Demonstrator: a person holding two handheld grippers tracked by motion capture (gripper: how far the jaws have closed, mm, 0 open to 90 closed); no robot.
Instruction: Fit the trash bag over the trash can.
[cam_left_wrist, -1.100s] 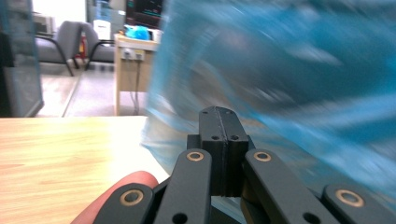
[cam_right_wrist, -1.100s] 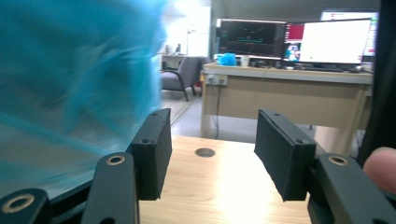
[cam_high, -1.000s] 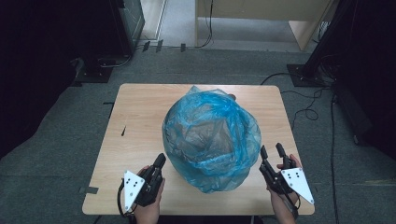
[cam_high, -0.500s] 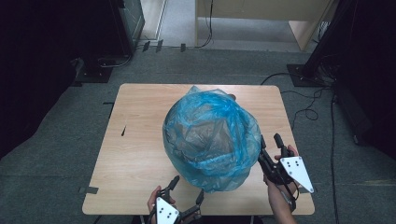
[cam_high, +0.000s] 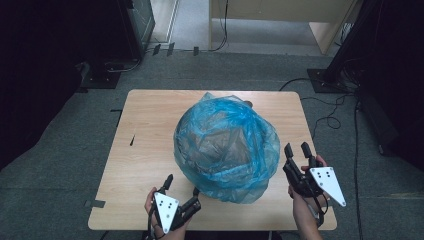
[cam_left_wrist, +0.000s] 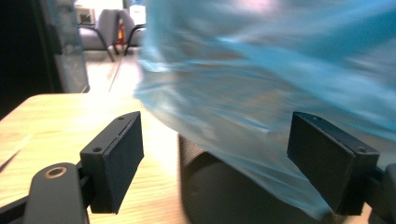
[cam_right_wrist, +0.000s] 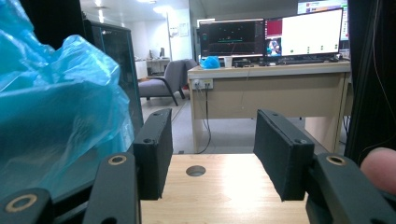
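My left gripper (cam_high: 182, 187) sits at the near edge of the table (cam_high: 150, 130), its jaws spread wide after just swinging open, and nothing is pinched between them. In the left gripper view the two black pads (cam_left_wrist: 116, 158) stand well apart, with the lower skirt of the blue plastic bag (cam_left_wrist: 261, 88) hanging in the space ahead of them and a dark mesh bin (cam_left_wrist: 219, 186) showing under the plastic; the pads do not press on either. My right gripper (cam_high: 299, 156) is at the table's right edge, just beside the bag, jaws partly parted and holding nothing. Through the right gripper view I see its pads (cam_right_wrist: 154, 149) framing bare tabletop and a round hole in the wood (cam_right_wrist: 195, 171), with the bag bulging in at the left.

From the high view, the blue plastic bag (cam_high: 225, 145) drapes over the bin at the middle of the table, reaching toward the near edge, right between my two hands. Beyond the table are grey carpet (cam_high: 75, 165), trailing cables (cam_high: 325, 107) and, in the right gripper view, a desk with lit monitors (cam_right_wrist: 275, 42).
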